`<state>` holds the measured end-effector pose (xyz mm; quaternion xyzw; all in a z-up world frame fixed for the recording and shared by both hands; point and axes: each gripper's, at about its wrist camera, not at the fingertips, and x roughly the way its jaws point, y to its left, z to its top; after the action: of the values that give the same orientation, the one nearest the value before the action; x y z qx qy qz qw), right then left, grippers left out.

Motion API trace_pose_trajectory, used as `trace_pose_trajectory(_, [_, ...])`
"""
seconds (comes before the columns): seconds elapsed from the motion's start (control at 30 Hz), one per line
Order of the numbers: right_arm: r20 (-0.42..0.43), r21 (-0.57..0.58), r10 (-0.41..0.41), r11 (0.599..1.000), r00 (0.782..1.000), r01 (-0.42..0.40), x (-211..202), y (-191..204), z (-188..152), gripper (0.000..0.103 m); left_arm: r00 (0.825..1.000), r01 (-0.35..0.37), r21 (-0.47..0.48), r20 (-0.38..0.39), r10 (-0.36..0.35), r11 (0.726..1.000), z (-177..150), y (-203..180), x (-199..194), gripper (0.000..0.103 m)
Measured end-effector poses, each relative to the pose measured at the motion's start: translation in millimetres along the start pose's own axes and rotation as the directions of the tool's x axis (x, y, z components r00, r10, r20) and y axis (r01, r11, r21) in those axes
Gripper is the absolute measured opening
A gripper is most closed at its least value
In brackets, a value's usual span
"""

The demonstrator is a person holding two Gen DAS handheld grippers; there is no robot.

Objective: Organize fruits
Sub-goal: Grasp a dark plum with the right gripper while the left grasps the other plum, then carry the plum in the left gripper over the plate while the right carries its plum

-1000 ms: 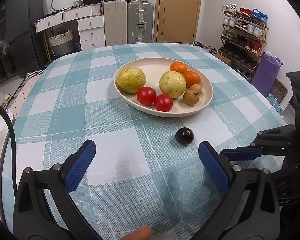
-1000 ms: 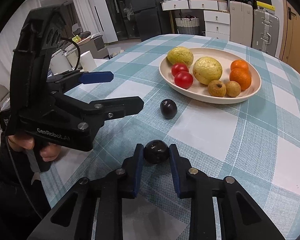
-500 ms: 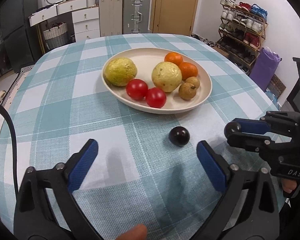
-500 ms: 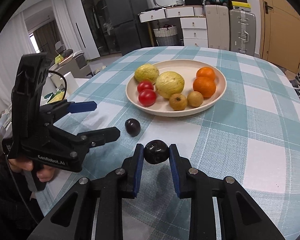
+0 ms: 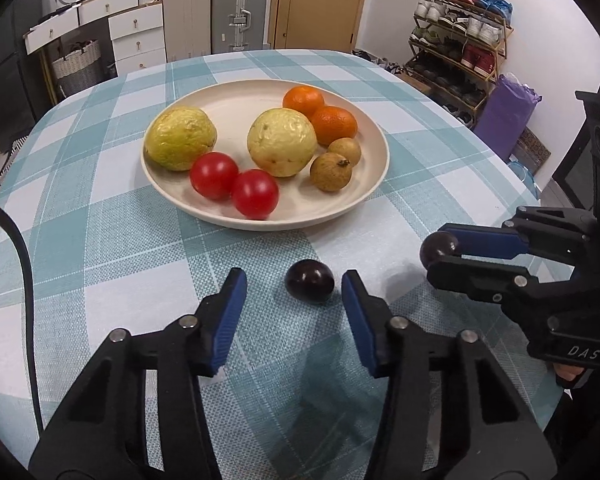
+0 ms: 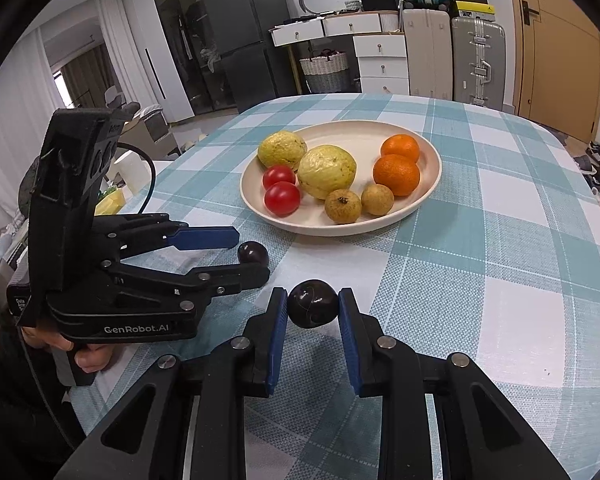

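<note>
The right gripper point(image 6: 312, 308) was clamped on a dark plum point(image 6: 313, 309), its blue pads pressing both sides, held above the checked tablecloth point(image 6: 500, 280). The left gripper point(image 5: 294, 284) had just been closing its jaws around a second dark plum point(image 5: 309, 281), which lay on the cloth between the pads, close to the right pad but with a gap on each side. Farther off, the cream plate point(image 5: 374, 136) held two guavas, two tomatoes, two oranges and two small brown fruits.
</note>
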<state>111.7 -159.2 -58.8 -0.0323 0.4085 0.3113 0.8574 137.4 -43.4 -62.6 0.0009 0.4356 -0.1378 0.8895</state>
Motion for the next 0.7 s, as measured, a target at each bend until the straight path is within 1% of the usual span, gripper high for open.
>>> trace_pose_trajectory(0.1, [0.008,0.004,0.004,1.0,1.0,-0.004,-1.5,0.1,1.3,0.026,1.0,0.004,0.011,0.001,-0.004,1.0,0.5,-1.5,0.3,0.038])
trace_pose_trajectory(0.13, [0.012,0.007,0.005,1.0,1.0,-0.005,-2.6,0.0,1.5,0.026,1.0,0.009,0.016,0.001,-0.009,1.0,0.4,-2.1,0.4,0.032])
trace_pose_trajectory(0.23, [0.013,0.006,0.006,1.0,1.0,-0.006,-2.3,0.1,3.3,0.026,1.0,0.021,0.036,0.003,-0.021,0.999,0.4,-5.9,0.1,0.023])
trace_pose_trajectory(0.43, [0.016,0.013,0.002,1.0,1.0,-0.002,-2.5,-1.3,4.4,0.026,0.999,0.026,0.083,0.042,-0.029,0.996,-0.6,-14.9,-8.7,0.022])
trace_pose_trajectory(0.53, [0.014,0.015,-0.002,1.0,1.0,0.002,-1.9,-2.1,4.2,0.026,0.998,0.026,0.079,0.05,-0.03,0.997,-0.6,-14.3,-12.1,0.022])
trace_pose_trajectory(0.7, [0.029,0.024,-0.013,1.0,0.999,0.012,-3.9,-5.4,6.8,0.026,0.996,0.014,0.057,0.092,-0.02,0.998,2.7,-8.6,-23.7,0.022])
